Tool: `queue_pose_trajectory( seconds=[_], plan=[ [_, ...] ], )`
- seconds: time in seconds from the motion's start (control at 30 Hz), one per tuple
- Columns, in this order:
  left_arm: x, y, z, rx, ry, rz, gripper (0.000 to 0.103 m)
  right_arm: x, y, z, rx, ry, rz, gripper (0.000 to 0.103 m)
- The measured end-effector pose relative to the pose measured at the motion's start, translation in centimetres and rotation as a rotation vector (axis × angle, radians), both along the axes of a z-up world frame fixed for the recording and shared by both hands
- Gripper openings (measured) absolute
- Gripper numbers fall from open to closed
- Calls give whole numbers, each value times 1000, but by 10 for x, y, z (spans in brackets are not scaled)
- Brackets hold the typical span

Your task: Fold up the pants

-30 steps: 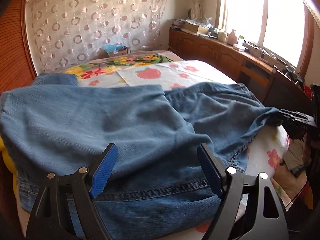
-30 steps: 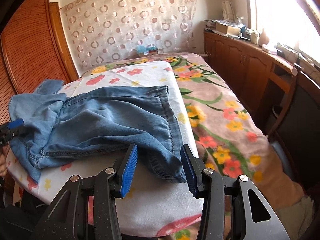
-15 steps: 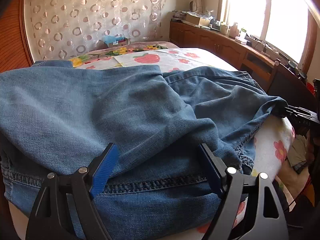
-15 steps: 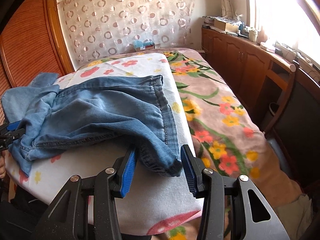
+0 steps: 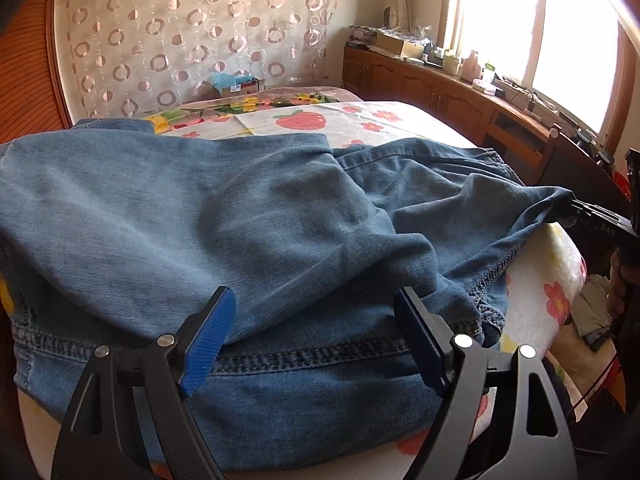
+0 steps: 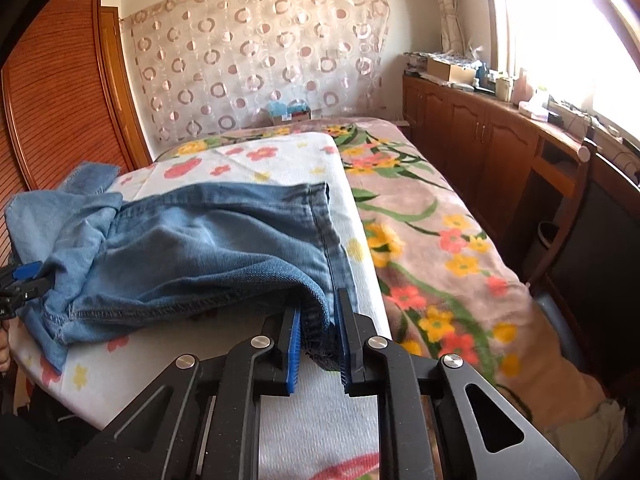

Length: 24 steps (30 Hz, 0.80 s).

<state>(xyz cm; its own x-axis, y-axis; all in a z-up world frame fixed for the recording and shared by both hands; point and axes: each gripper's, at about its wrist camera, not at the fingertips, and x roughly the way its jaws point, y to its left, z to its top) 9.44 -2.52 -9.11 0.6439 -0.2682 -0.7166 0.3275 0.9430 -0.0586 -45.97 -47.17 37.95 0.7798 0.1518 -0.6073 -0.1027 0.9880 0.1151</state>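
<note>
1. Left wrist view: the left tongs [image 5: 314,336] stand wide apart, their blue pads on either side of a stitched seam of the pants [image 5: 248,216], with nothing clamped between them.
2. The denim lies rumpled across the near end of the bed [image 5: 536,280], on a white sheet with a strawberry and flower print. One part is laid over another, and loose ridges run through the middle.
3. At the far right of this view a corner of the cloth is drawn out to the right tongs [image 5: 576,208]; their grip is too small here to judge.
4. Right wrist view: the right tongs [image 6: 316,344] are pressed together on a hem corner of the pants [image 6: 208,248] near the bed's [image 6: 440,240] front edge.
5. The left tongs [image 6: 24,280] show at the far left edge against the lighter denim; whether they grip cannot be told from here.
6. Judgement: the task looks early. The garment is bunched, not squared, and no neat fold lies flat. Left to do: pull the fabric straight, lay the legs together, fold them over and smooth it.
</note>
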Motion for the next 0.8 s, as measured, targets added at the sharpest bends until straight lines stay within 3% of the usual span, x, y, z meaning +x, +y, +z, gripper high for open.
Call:
queue_pose_trajectory(
  seconds=[0.47, 0.8],
  plan=[
    [-17, 49, 22, -16, -58, 103, 82, 13, 31, 39, 31, -109, 59, 13],
    [-37, 134, 32, -13, -107, 300, 82, 28, 110, 84, 83, -224, 273, 11]
  ],
)
